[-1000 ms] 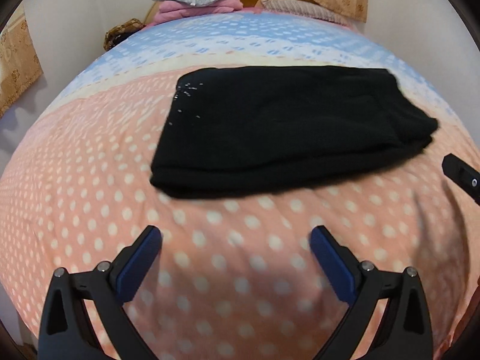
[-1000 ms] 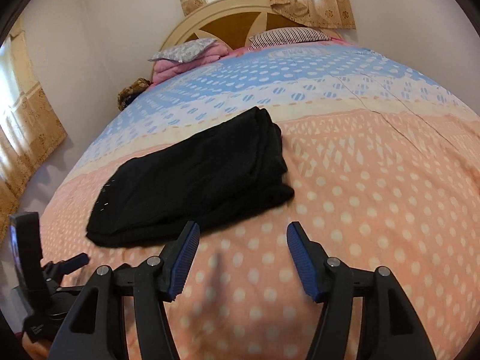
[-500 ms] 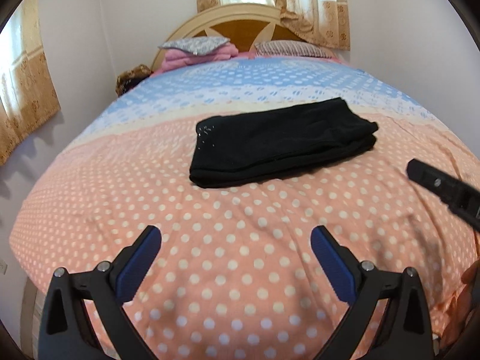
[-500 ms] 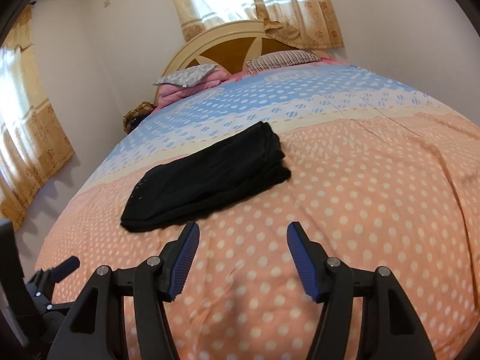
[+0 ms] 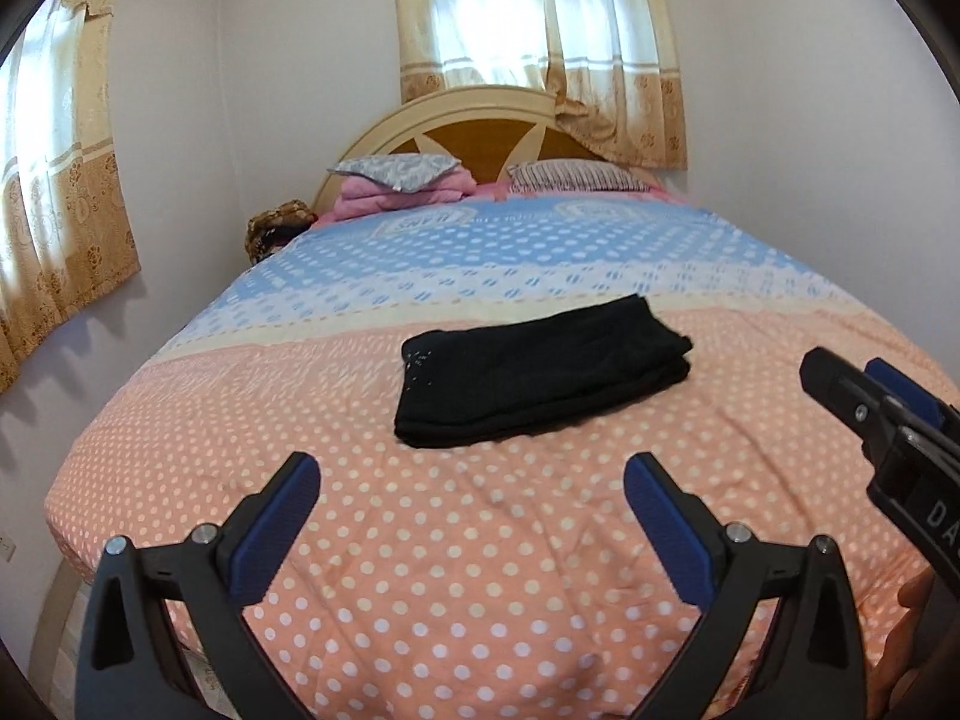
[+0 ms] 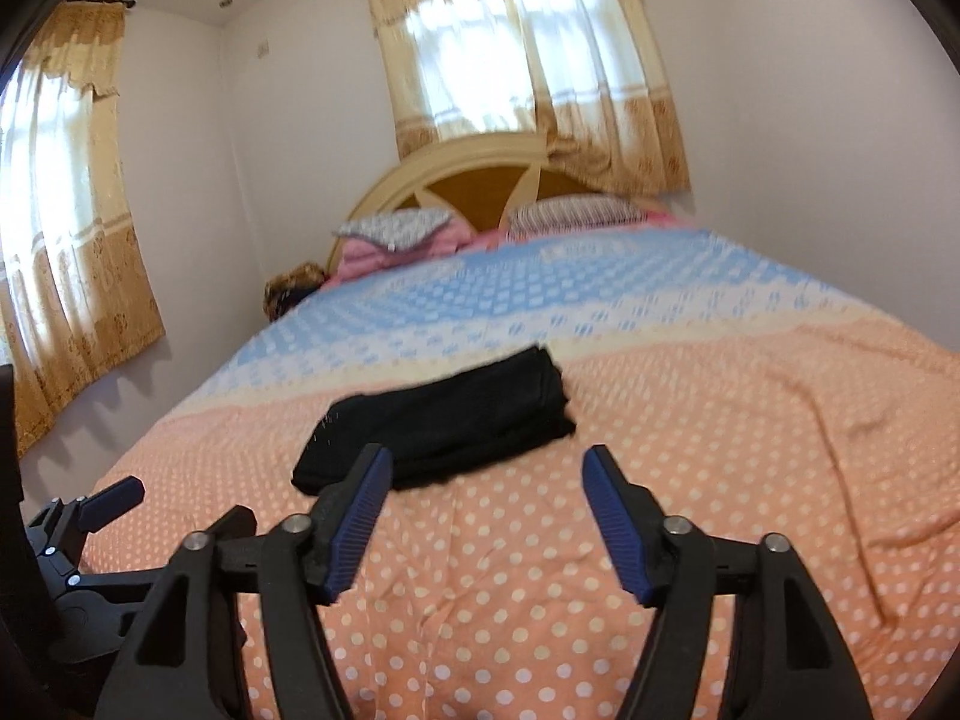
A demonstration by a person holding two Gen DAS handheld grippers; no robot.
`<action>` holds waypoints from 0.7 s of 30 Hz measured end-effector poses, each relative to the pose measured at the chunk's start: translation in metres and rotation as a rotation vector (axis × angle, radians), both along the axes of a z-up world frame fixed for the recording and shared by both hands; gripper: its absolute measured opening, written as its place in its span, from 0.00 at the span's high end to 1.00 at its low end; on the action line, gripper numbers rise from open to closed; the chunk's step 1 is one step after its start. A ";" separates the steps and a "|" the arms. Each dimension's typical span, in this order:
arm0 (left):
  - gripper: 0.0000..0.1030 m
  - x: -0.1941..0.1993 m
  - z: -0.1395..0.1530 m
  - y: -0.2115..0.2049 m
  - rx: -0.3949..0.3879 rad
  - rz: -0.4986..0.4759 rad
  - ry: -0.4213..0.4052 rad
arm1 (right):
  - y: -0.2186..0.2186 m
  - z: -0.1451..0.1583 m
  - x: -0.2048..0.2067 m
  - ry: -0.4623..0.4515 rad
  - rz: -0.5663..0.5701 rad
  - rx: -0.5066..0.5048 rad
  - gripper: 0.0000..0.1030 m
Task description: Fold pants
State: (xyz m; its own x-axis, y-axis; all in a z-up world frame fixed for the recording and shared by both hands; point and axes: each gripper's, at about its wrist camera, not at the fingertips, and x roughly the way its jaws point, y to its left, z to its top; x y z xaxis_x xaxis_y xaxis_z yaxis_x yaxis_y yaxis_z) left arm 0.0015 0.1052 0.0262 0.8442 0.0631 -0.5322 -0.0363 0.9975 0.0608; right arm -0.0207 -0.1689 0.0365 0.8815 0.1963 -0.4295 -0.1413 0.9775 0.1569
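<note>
The black fabric pants [image 5: 540, 372], folded into a flat rectangle, lie on the orange polka-dot part of the bed's spread [image 5: 480, 570], clear of both tools. The left gripper [image 5: 471, 516] has its jaws spread and empty. The right gripper [image 6: 486, 510] has just been opening its jaws, nothing between them.

Open bedspread [image 5: 480, 540] surrounds the folded pants [image 5: 534, 372]; pillows [image 5: 396, 171] far behind.

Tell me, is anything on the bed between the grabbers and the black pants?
No. Only bare polka-dot bedspread lies between the folded black pants and the open left gripper and right gripper. Neither holds anything.
</note>
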 end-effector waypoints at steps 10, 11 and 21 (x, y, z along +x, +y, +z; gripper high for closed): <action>0.00 -0.006 -0.002 -0.011 -0.008 -0.045 0.000 | -0.011 0.008 -0.015 -0.031 -0.017 0.034 0.31; 0.00 -0.006 -0.002 -0.012 -0.010 -0.043 0.005 | -0.011 0.008 -0.015 -0.033 -0.016 0.033 0.31; 0.00 -0.006 -0.002 -0.009 -0.020 -0.015 0.004 | -0.008 0.007 -0.018 -0.042 -0.014 0.025 0.31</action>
